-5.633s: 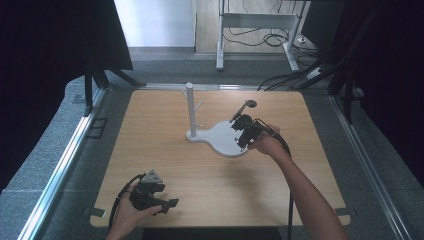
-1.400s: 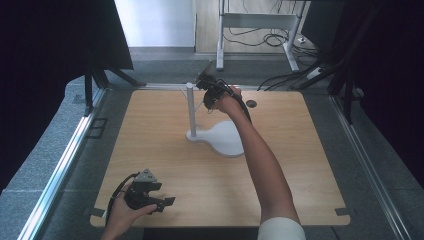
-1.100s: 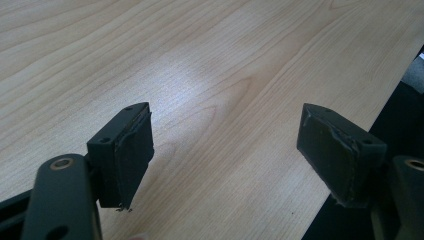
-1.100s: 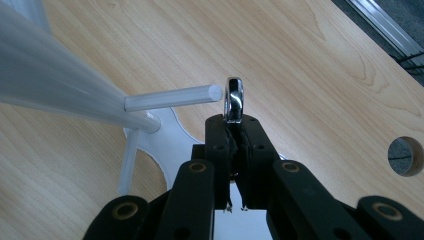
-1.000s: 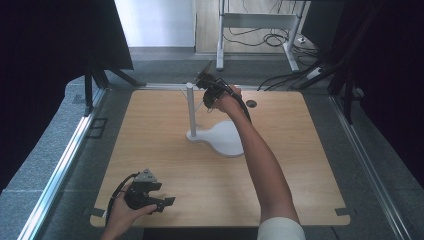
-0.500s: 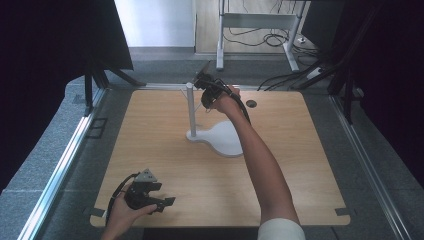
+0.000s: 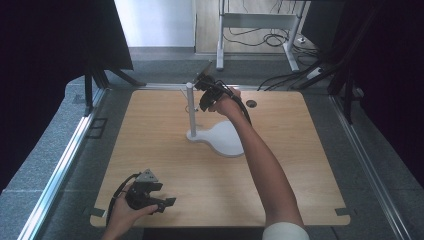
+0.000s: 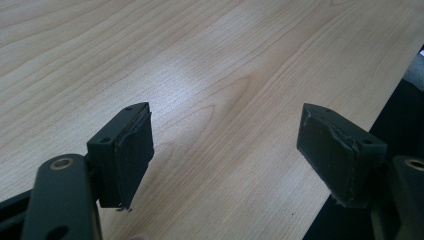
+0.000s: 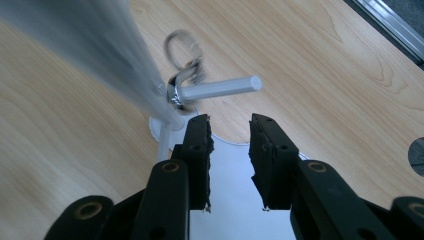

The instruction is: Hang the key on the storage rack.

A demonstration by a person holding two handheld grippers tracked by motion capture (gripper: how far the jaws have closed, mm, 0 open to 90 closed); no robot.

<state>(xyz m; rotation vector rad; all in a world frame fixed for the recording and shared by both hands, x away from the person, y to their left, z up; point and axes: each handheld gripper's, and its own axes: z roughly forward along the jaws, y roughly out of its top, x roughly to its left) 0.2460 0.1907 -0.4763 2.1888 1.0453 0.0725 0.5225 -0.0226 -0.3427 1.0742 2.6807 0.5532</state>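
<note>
Ring (image 9: 184, 50) is seen hung on the stand's peg (image 9: 220, 88), just released as the right gripper (image 9: 230, 132) jaws were opened narrowly, nothing between them; hanging judged done.

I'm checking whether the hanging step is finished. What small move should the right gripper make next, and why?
Probably draw the right gripper straight back from the stand. Its jaws have just been opening with nothing between them, and the metal ring already hangs on the peg, so only a clean retreat seems left.

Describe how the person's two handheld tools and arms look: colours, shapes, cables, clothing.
Both tools are black. The left tool carries a grey three-cornered plate and a black cable; its jaws end in flat rectangular pads. The right tool trails a black cable. The right arm wears a white sleeve.
</note>
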